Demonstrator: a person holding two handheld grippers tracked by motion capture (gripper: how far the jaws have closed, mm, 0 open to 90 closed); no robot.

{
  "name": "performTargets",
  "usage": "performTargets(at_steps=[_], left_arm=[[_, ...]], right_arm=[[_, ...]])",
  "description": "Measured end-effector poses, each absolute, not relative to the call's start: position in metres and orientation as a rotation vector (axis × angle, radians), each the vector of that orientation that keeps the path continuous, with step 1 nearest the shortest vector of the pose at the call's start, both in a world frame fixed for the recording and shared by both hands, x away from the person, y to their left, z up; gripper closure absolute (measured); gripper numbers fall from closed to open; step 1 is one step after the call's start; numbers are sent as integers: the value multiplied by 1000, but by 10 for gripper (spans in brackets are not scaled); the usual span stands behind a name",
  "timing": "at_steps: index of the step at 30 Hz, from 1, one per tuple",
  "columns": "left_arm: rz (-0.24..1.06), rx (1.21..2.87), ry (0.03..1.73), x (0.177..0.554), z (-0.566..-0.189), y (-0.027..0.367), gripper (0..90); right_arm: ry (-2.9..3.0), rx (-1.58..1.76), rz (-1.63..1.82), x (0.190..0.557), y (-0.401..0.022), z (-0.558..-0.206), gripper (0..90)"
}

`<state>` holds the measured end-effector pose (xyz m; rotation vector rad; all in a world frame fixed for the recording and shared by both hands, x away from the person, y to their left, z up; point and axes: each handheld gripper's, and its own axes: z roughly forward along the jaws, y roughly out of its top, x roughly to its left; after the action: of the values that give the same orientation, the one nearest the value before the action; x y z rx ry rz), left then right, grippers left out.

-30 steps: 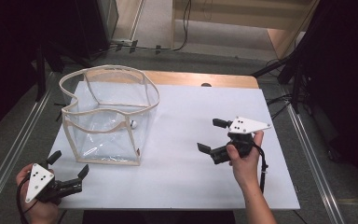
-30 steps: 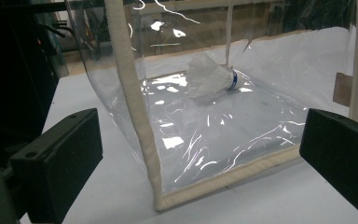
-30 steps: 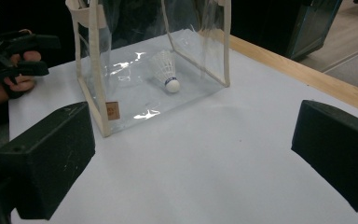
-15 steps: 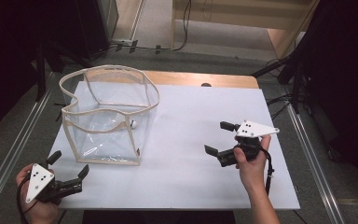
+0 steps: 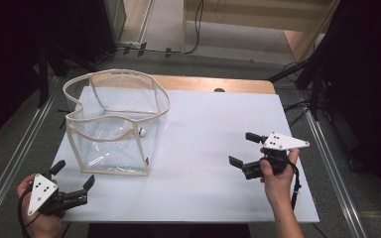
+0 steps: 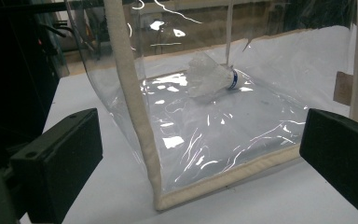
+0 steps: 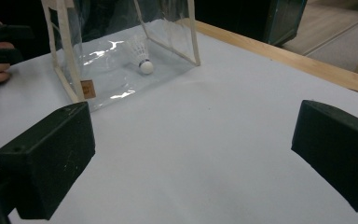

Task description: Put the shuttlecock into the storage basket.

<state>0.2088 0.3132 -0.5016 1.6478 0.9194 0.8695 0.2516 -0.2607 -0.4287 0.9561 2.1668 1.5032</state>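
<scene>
The white table carried a clear bag standing upright at its left, mouth up, with a shuttlecock lying on its side on the bag's floor. The left gripper, jaws spread and empty, sat just before the bag's near corner; the right gripper, likewise agape, was well apart. The bag's small brown tag bore no readable writing

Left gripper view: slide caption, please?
Open left gripper faces a clear bag holding a shuttlecock on the table.
</scene>
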Motion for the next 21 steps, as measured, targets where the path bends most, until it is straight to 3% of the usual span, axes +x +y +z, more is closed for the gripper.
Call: performTargets(at_steps=[21], left_arm=[[872, 1651, 916, 208, -502, 312, 0]], right_arm=[[2117, 1068, 1468, 233, -297, -460, 0]])
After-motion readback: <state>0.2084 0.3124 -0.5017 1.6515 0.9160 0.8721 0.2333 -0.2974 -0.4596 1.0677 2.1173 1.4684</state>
